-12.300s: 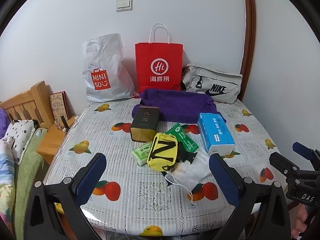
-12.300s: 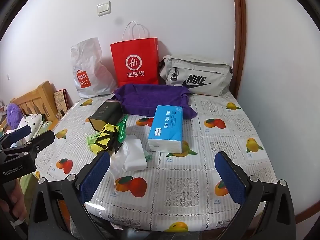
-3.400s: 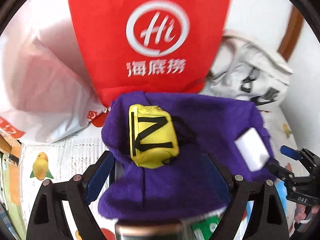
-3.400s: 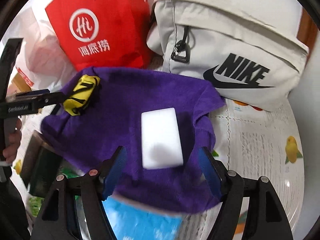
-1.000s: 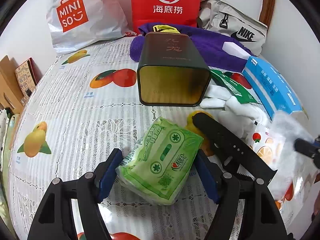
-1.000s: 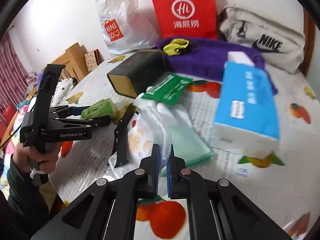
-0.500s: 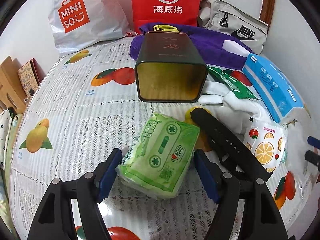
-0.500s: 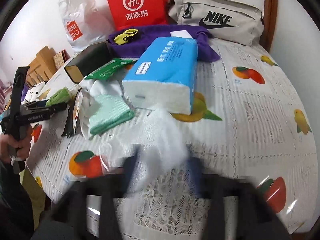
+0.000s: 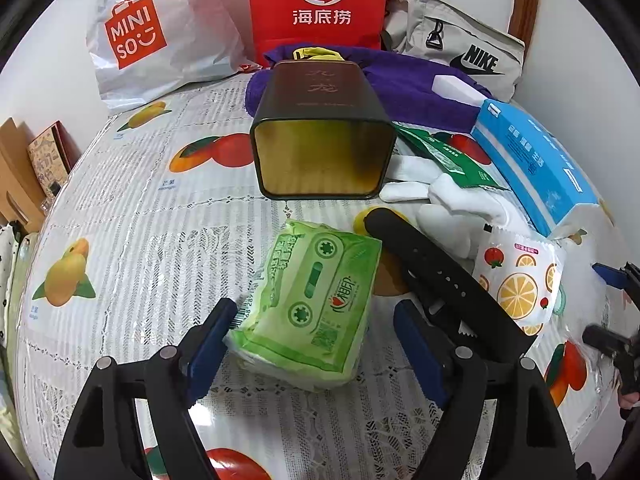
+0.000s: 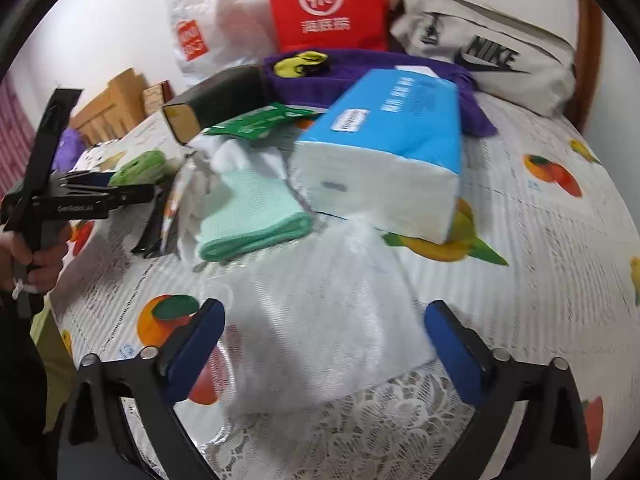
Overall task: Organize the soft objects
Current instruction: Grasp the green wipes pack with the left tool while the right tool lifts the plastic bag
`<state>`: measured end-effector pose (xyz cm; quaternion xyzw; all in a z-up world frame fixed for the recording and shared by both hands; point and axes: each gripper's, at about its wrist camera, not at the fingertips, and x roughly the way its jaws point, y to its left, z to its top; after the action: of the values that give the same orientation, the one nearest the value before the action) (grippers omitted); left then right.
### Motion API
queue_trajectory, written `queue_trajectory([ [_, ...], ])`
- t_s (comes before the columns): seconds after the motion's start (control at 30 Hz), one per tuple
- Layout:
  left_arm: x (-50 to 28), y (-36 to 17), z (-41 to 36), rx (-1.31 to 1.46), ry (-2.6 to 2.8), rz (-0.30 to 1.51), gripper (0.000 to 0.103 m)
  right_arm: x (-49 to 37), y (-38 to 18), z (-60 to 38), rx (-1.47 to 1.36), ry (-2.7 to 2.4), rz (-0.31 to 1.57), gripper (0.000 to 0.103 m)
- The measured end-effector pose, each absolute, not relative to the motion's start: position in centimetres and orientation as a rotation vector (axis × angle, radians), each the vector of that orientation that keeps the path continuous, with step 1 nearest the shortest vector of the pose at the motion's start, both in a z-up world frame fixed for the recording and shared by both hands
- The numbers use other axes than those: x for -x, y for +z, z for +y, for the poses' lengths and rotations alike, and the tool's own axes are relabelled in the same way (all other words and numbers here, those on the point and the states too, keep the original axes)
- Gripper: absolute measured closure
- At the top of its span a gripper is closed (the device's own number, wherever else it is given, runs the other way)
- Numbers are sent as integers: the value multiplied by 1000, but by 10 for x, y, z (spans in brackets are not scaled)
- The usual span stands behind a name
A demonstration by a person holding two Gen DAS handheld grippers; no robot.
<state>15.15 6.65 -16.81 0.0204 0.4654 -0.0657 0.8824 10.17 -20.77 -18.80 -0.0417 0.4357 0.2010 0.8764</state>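
Left gripper: jaws open, flanking green tissue pack.
Right gripper: jaws open, around white plastic bag.
Blue tissue box: beyond bag.

- Tissue pack, between the left tongs' blue pads: green, cassette print.
- Tin, beyond it: dark, gold base.
- Tissue box, ahead of the right tongs: blue and white.
- Cloth, left of it: mint green.
- Tablecloth: white lace, orange fruit print.
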Motion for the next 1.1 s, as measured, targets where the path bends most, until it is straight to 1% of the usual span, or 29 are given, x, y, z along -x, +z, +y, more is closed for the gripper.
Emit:
queue_trajectory([
  [0.07, -152, -168, 66, -42, -139, 970, 23, -99, -189, -204, 111, 443, 908, 0],
  [0.23, -152, -168, 64, -51, -142, 969, 20, -93, -194, -192, 200, 414, 890, 0],
  [0.43, -149, -168, 61, -51, -140, 968, 20, -94, -194, -184, 204, 359, 885, 0],
  [0.53, -146, -168, 59, -60, -134, 959, 19, -93, -193, -179, 207, 349, 866, 7],
  [0.6, -144, -168, 58, -59, -132, 956, 20, -92, -192, -178, 201, 349, 856, 19],
  [0.63, -144, -168, 58, -58, -131, 954, 20, -92, -191, -177, 200, 344, 852, 21],
  [0.67, -143, -168, 57, -59, -131, 952, 20, -92, -191, -176, 200, 343, 848, 25],
  [0.7, -142, -168, 57, -60, -131, 949, 20, -91, -190, -175, 199, 345, 841, 33],
  [0.73, -141, -167, 57, -58, -130, 947, 20, -91, -189, -174, 199, 347, 837, 38],
  [0.77, -140, -167, 57, -56, -129, 945, 20, -90, -188, -174, 199, 351, 835, 50],
  [0.8, -139, -168, 57, -55, -129, 942, 20, -89, -188, -173, 202, 360, 834, 55],
  [0.9, -138, -168, 56, -58, -127, 933, 20, -89, -187, -171, 207, 371, 834, 86],
  [0.97, -136, -167, 57, -60, -128, 926, 25, -89, -186, -174, 195, 370, 846, 93],
  [1.0, -135, -166, 57, -61, -127, 923, 30, -89, -186, -175, 189, 366, 851, 95],
  [1.03, -135, -166, 57, -62, -125, 920, 37, -88, -185, -178, 178, 358, 860, 96],
  [1.07, -133, -165, 58, -64, -123, 914, 41, -88, -185, -181, 170, 352, 866, 96],
  [1.1, -132, -164, 59, -59, -127, 911, 49, -86, -185, -182, 167, 347, 870, 96],
])
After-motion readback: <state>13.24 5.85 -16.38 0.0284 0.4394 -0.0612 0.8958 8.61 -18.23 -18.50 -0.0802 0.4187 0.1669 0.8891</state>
